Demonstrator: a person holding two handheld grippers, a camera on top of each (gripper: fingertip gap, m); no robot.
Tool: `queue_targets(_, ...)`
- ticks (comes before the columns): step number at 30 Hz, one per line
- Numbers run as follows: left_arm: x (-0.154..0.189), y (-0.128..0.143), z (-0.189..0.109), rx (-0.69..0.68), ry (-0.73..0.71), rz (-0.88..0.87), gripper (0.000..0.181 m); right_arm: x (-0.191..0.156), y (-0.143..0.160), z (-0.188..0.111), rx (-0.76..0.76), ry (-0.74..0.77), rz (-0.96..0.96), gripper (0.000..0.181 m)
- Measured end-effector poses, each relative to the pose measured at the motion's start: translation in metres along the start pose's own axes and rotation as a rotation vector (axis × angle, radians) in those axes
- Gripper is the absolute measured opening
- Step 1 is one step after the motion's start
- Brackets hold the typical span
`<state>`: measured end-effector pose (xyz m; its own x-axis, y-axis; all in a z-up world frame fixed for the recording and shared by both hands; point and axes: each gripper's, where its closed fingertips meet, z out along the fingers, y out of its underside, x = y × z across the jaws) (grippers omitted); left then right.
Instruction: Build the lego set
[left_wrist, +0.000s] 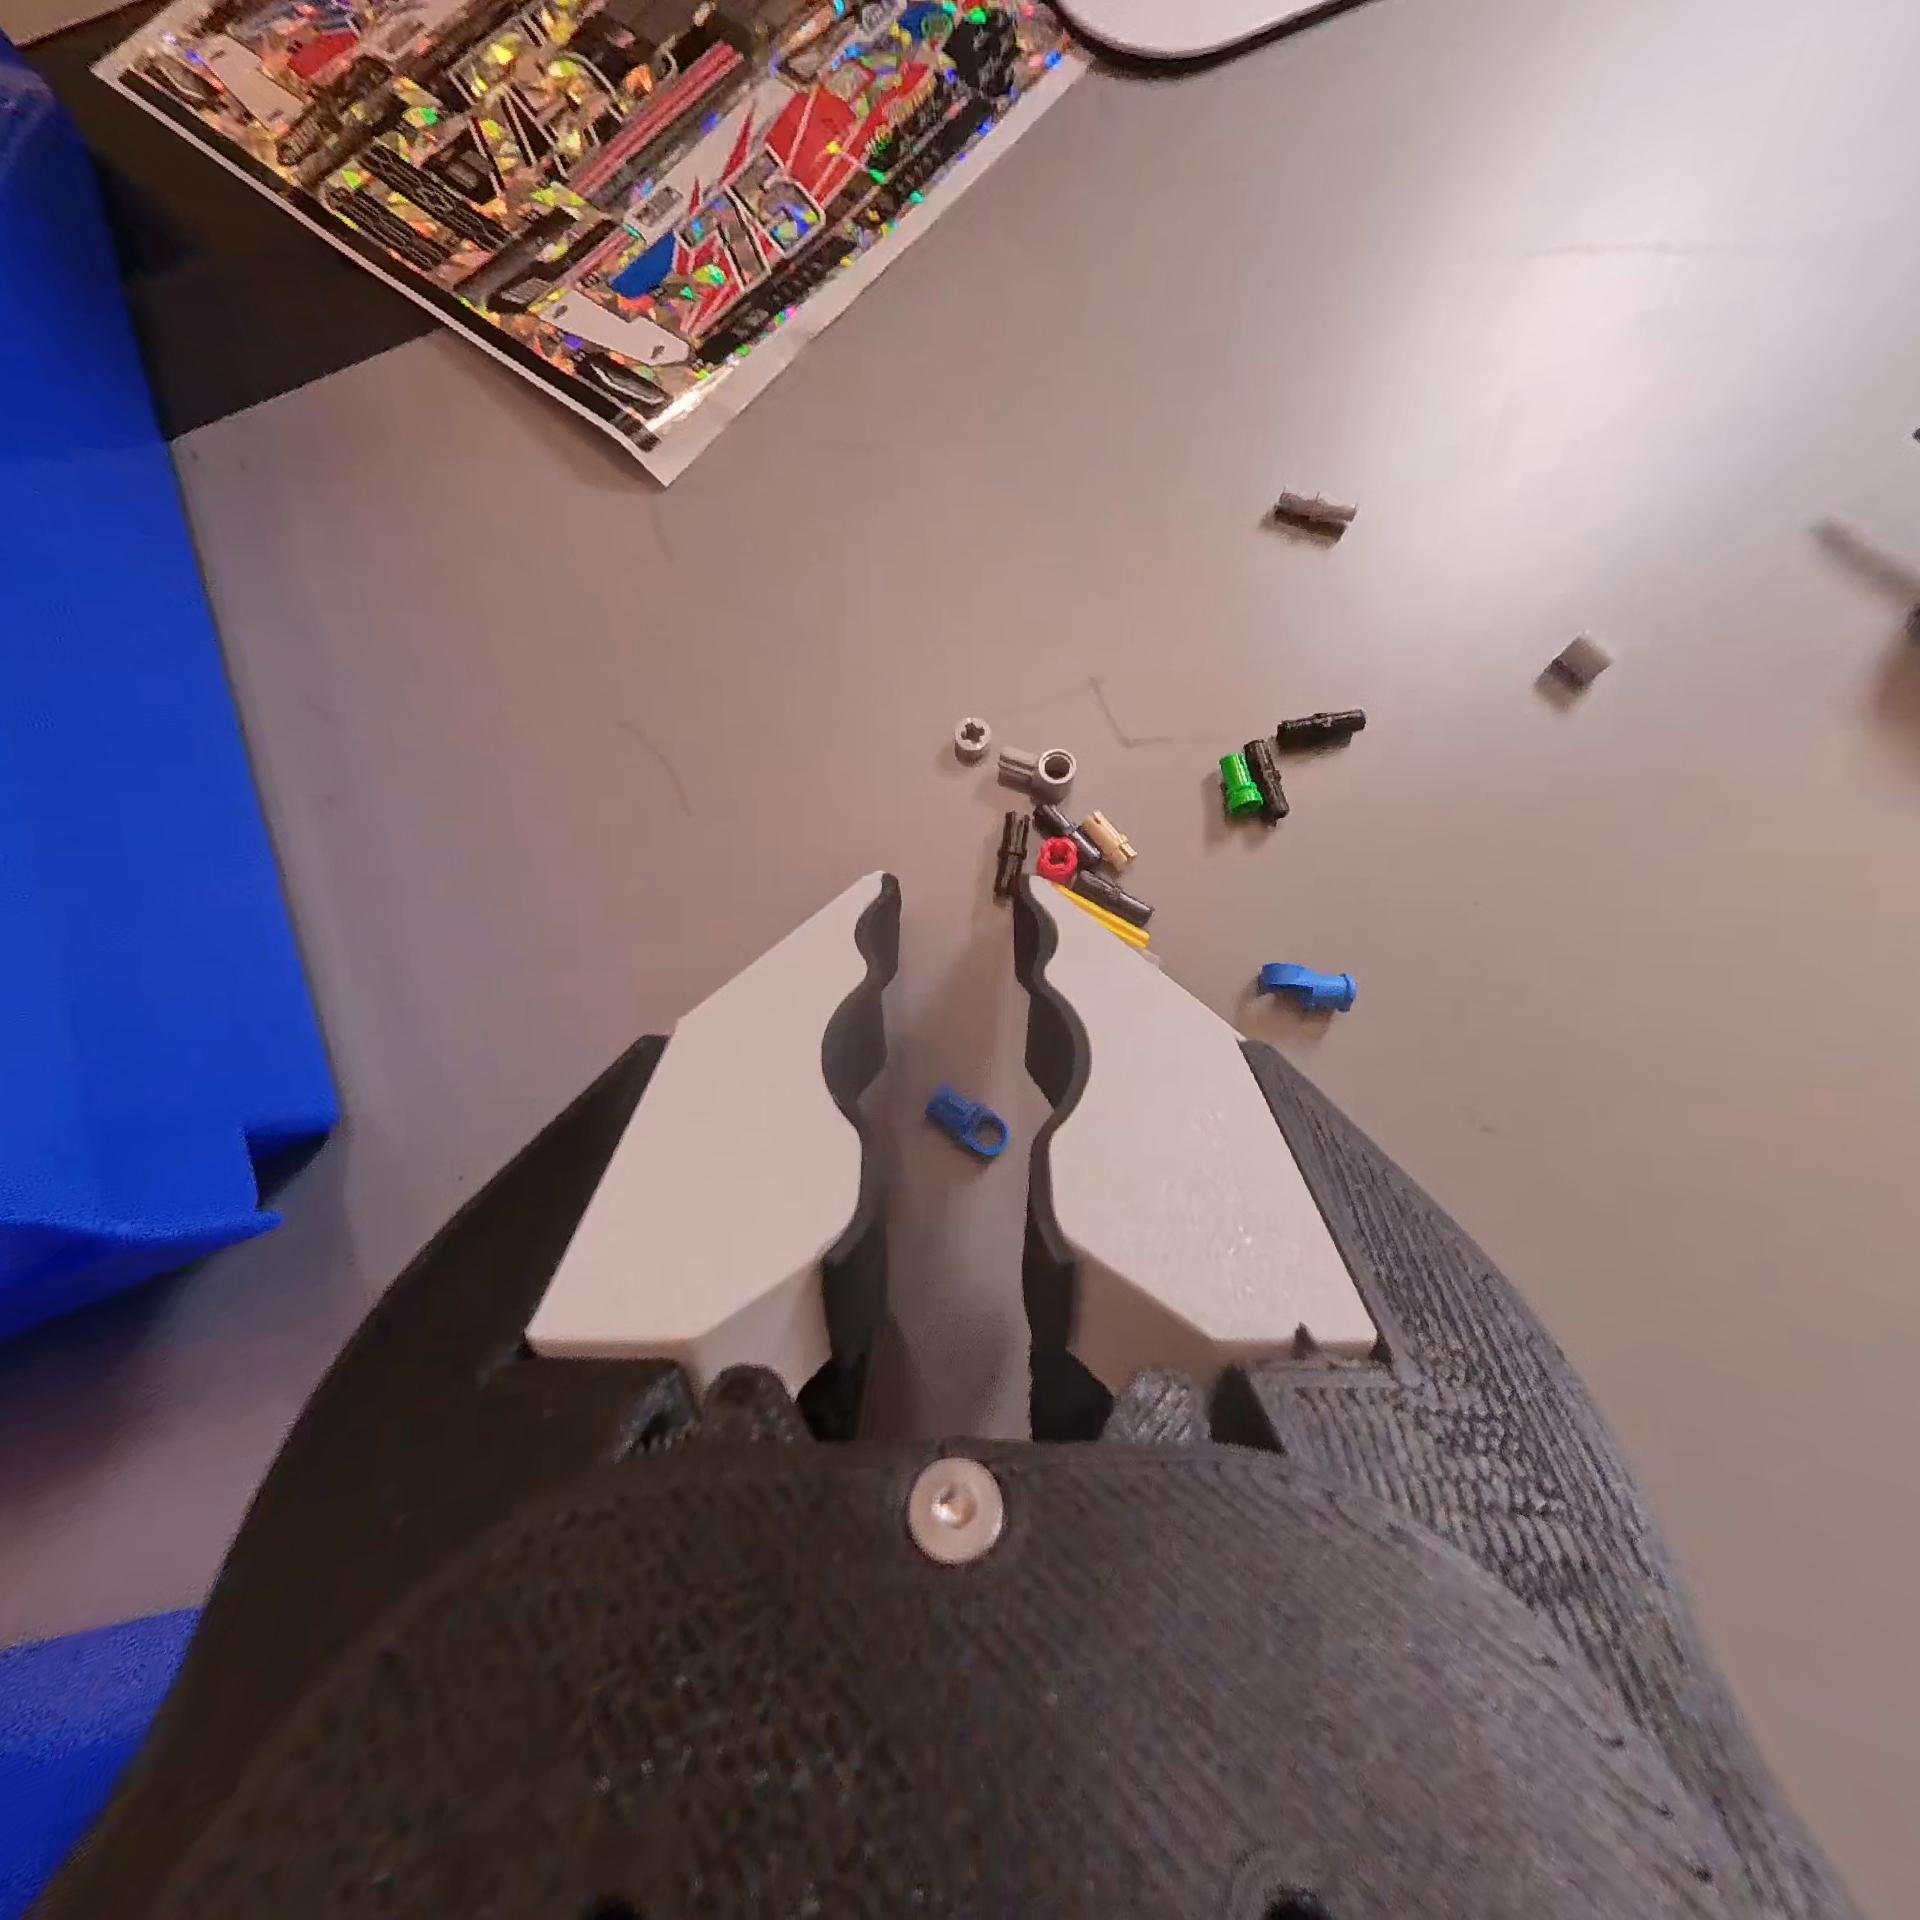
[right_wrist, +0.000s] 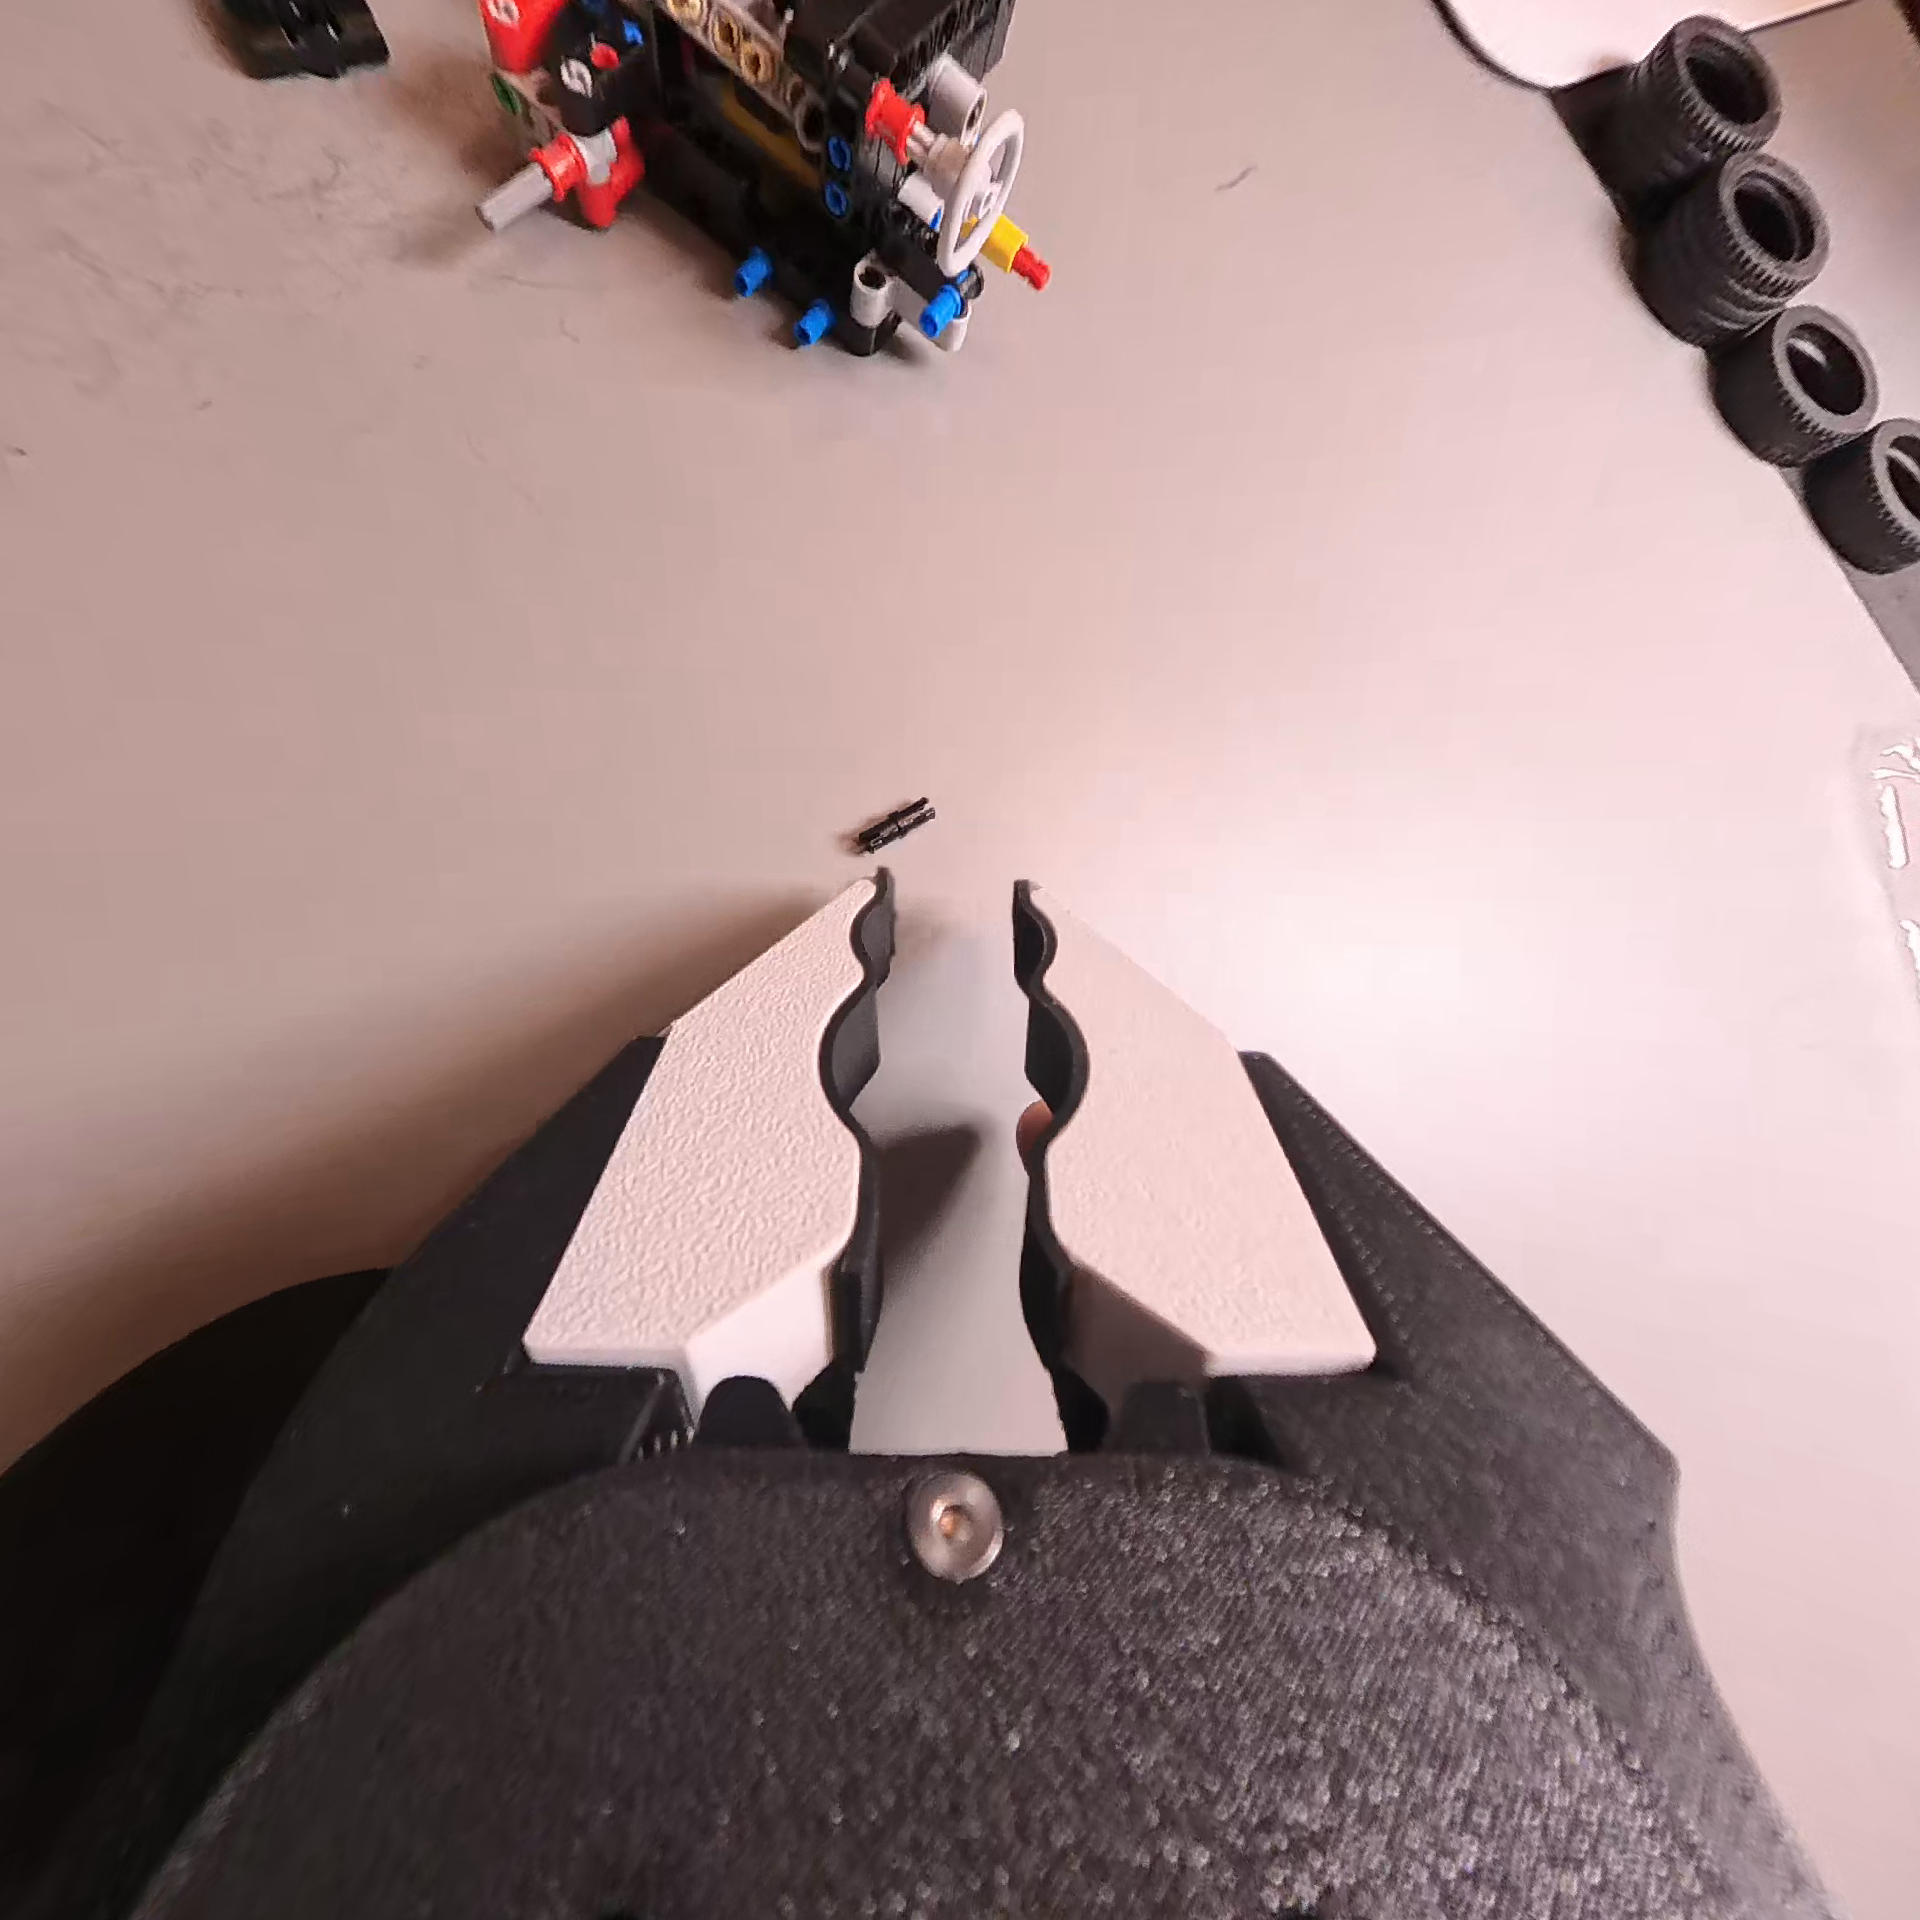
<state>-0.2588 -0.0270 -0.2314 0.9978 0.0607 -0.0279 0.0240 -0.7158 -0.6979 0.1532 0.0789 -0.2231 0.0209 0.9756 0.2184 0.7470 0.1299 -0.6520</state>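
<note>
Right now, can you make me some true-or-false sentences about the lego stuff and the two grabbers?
1. The left gripper is squeezing a blue piece. False: it is open, and the blue connector lies on the table between its fingers.
2. A black pin lies just ahead of the right gripper. True.
3. The black tyres are on the half-built model. False: they sit loose at the right.
4. A green piece lies among the loose parts. True.

We hold the left gripper (left_wrist: 956, 894) angled downward, its jaws parted and empty. Our right gripper (right_wrist: 951, 894) points forward and down likewise, jaws apart, gripping nothing.
</note>
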Motion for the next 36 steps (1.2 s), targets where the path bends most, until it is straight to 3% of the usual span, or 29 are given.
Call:
queue_targets(7,0.007,-0.001,0.007,0.007,0.059,0.025,0.017,0.006,-0.009,-0.008,0.075,0.028,0.013,0.021)
queue_targets(11,0.005,-0.005,0.01,0.007,0.026,0.08,0.003,0.006,-0.016,-0.01,0.111,0.032,0.01,0.02)
queue_targets(14,0.013,-0.02,-0.004,0.072,0.013,0.143,0.003,0.004,-0.036,-0.017,0.221,0.037,0.006,0.019)
queue_targets(16,0.053,-0.041,-0.028,0.173,0.177,0.164,0.003,-0.006,-0.061,-0.025,0.346,0.024,-0.027,0.019)
queue_targets(19,0.144,-0.057,-0.076,0.261,0.598,0.169,0.003,-0.036,-0.103,-0.033,0.517,-0.016,-0.14,0.019)
queue_targets(21,0.196,-0.055,-0.1,0.263,0.813,0.199,0.002,-0.065,-0.123,-0.031,0.571,-0.059,-0.236,0.019)
queue_targets(24,0.253,-0.036,-0.115,0.184,1.021,0.261,0.003,-0.108,-0.141,-0.024,0.623,-0.143,-0.339,0.016)
queue_targets(29,0.301,-0.009,-0.121,0.065,1.194,0.309,0.003,-0.144,-0.148,-0.013,0.625,-0.207,-0.429,0.017)
queue_targets(36,0.313,0.004,-0.12,0.013,1.238,0.325,0.003,-0.158,-0.145,-0.011,0.618,-0.235,-0.486,0.005)
